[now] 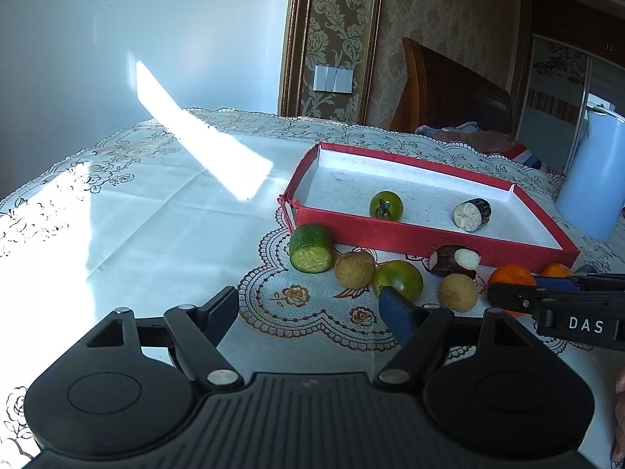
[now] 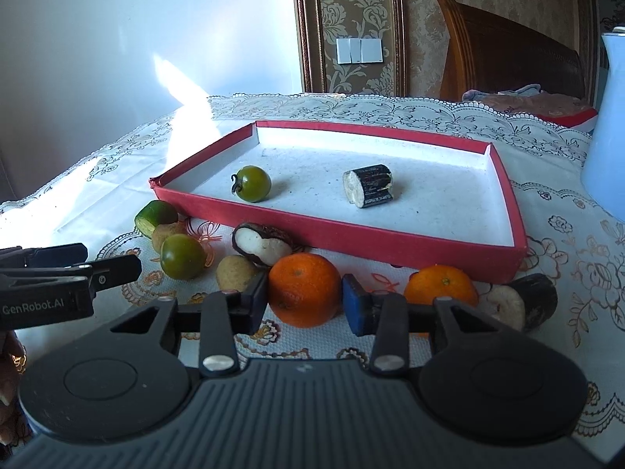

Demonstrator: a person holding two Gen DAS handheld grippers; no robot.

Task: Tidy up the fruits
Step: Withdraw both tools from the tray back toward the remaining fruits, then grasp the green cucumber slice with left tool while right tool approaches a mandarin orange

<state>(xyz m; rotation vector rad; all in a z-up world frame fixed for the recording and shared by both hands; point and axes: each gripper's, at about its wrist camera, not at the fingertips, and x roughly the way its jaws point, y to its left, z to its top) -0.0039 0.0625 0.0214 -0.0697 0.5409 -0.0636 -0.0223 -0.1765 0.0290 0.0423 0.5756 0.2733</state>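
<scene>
Two grippers: both hover over the lace tablecloth (image 2: 449, 117) in front of a shallow red tray (image 2: 390, 244).
Tablecloth: white with embroidered flowers, it covers the whole surface; a bright band of sunlight falls across its left part.
Blue jug: pale blue, it stands at the right edge, just beside the tray's right end (image 2: 609, 125).
Tray contents: one green tomato (image 2: 254, 183) lies towards the left and one dark-skinned cut piece (image 2: 369, 191) with a pale cut face towards the right, well apart from each other.
Right gripper: (image 2: 304, 303) its two blue pads sit on either side of the near orange (image 2: 304, 289), the left pad touching the fruit's side and the right pad at or nearly at its other side; the orange rests on the cloth, just in front of the tray's near wall.
Left gripper: (image 1: 312, 305) fingers spread wide, nothing between them; its right finger's tip overlaps the loose green tomato (image 1: 398, 279) in its own camera's view, and contact cannot be told.
Second orange: (image 2: 441, 283) to the right of the held one, near the tray's front wall.
Cucumber chunk: (image 1: 311, 248) at the tray's near left corner, cut face towards the camera.
Brown round fruits: one (image 1: 354, 269) beside the cucumber, another (image 1: 458, 291) right of the loose tomato.
Dark pieces outside: one (image 2: 263, 244) touching the tray's front wall, one (image 2: 523, 301) at the far right.
</scene>
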